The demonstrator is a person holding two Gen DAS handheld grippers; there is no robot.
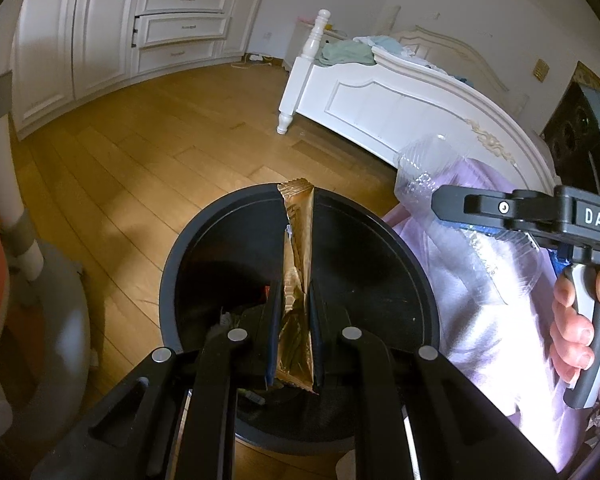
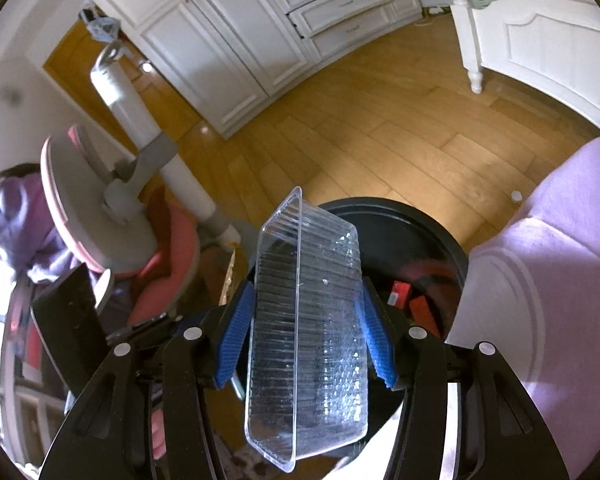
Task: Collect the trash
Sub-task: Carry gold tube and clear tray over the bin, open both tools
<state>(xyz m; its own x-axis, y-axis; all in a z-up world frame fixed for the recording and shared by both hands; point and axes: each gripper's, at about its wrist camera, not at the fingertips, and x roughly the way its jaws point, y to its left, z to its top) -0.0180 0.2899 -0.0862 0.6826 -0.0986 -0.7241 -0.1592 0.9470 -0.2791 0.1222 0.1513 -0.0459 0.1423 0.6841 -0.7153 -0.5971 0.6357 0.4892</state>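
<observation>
My left gripper (image 1: 294, 292) is shut on a long gold foil wrapper (image 1: 297, 256) and holds it upright over the open black trash bin (image 1: 204, 236). My right gripper (image 2: 306, 308) is shut on a clear ribbed plastic tray (image 2: 312, 320), held on edge over the same bin (image 2: 428, 224). Red trash (image 2: 400, 294) lies inside the bin. In the left wrist view the right gripper (image 1: 476, 216) comes in from the right with the clear tray (image 1: 424, 172), beside the bin's rim.
The bin stands on a wooden floor (image 1: 140, 152). A white bed frame (image 1: 380, 108) is behind it, a purple cloth (image 2: 548, 264) to the right. A pink and grey chair (image 2: 100, 216) stands left. White cabinets (image 2: 236, 32) line the far wall.
</observation>
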